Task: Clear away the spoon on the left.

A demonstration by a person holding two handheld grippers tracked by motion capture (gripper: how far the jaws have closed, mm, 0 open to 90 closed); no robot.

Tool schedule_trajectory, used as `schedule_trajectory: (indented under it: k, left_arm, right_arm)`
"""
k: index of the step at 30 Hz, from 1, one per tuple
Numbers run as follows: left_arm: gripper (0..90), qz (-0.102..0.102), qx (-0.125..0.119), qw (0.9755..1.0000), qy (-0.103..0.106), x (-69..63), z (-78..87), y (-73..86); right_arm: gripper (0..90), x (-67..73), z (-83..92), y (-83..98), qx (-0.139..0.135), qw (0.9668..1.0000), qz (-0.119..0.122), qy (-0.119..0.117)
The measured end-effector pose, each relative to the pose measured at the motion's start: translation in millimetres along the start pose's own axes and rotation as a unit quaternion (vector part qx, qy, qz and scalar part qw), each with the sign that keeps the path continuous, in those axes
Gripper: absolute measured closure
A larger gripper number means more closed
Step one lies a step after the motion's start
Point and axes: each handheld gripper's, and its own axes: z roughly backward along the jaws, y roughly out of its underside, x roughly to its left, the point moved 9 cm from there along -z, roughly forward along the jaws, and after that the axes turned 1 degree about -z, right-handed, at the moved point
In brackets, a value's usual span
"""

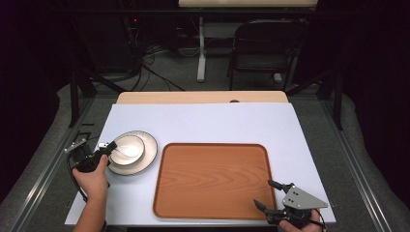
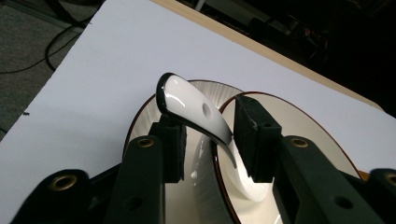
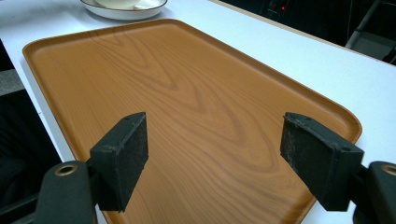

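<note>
1. i take the wooden tray (image 1: 212,180) as my landmark; it lies in the middle of the white table top (image 1: 203,121).
2. just off the tray's left edge sits a dark-rimmed plate (image 1: 147,159), and a white bowl (image 1: 126,149) stands on it.
3. a white ceramic soup spoon (image 2: 194,109) rests in the bowl, its handle rising over the rim on the side away from the tray.
4. my left gripper (image 1: 107,147) is at that far side of the plate, reaching in toward the bowl.
5. in the left gripper view the spoon handle lies between the two pads (image 2: 254,135); the jaws are about half closed, and i see a slim gap on each side of the handle, so no firm hold.
6. my right gripper (image 1: 268,195) hangs over the tray's near right corner, jaws spread wide with only the tray's wood beneath them.
</note>
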Motion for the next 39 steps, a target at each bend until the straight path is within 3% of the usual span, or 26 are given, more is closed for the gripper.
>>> schedule_trajectory:
  k: [4,12,22,39]
  left_arm:
    - [69.5,0.010,-0.005,0.9999,0.007,-0.3,-0.9,-1.7]
    - [75.4,0.000,-0.012,0.9999,0.010,-5.3,1.7,-7.2]
    - [84.2,0.007,-0.019,0.9984,0.052,-21.9,7.0,-15.1]
    - [85.0,0.002,-0.023,0.9983,0.053,-25.6,15.0,-25.8]
  right_arm:
    - [22.9,0.0,-0.2,0.0,0.000,1.0000,0.000,0.000]
    - [22.9,0.0,0.0,0.1,0.000,1.0000,0.000,0.000]
    - [22.9,0.3,-0.1,0.1,0.001,1.0000,0.001,-0.001]
    - [22.9,0.4,0.2,-0.1,0.000,1.0000,0.002,0.000]
